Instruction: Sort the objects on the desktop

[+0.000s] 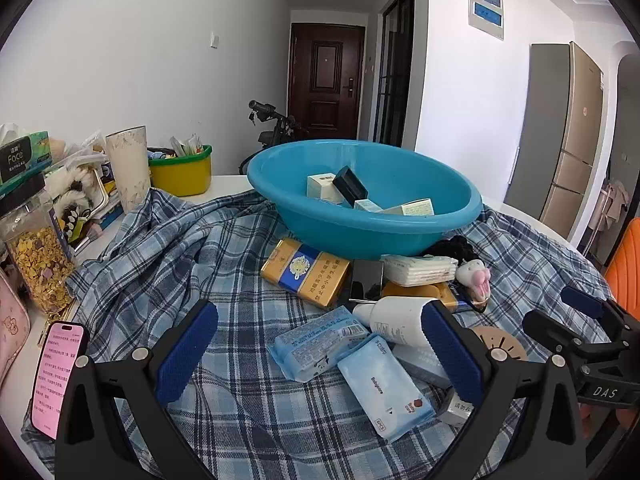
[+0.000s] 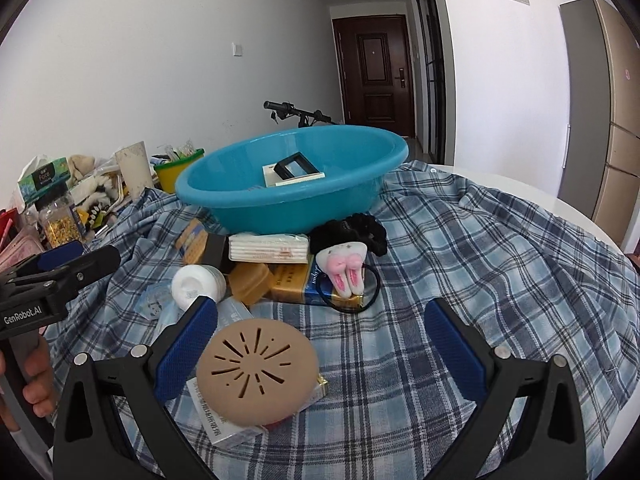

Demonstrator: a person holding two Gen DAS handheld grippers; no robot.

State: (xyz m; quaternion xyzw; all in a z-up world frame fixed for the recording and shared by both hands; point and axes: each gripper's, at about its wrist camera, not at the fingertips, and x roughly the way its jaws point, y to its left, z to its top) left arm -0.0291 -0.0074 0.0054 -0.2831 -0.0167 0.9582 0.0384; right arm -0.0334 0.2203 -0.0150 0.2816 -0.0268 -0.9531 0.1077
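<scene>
A blue plastic basin (image 1: 372,232) holding several small boxes (image 1: 348,186) stands on a plaid cloth (image 1: 168,264). In front of it lies a pile: a gold cigarette carton (image 1: 304,272), tissue packs (image 1: 320,340), a white bottle (image 1: 396,320), a tissue stack (image 1: 418,270) and a pink bunny toy (image 1: 478,278). My left gripper (image 1: 320,352) is open above the tissue packs. My right gripper (image 2: 320,344) is open, with a round tan perforated disc (image 2: 256,364) beside its left finger. The basin (image 2: 288,204), bunny toy (image 2: 346,268) and a black hair tie (image 2: 350,288) show beyond it.
At the left stand a cereal jar (image 1: 40,264), a lit phone (image 1: 56,376), a white cup (image 1: 128,168), a yellow bin (image 1: 182,174) and a tissue box (image 1: 24,156). A black scrunchie (image 2: 352,232) lies by the basin. The right gripper shows at right (image 1: 592,336).
</scene>
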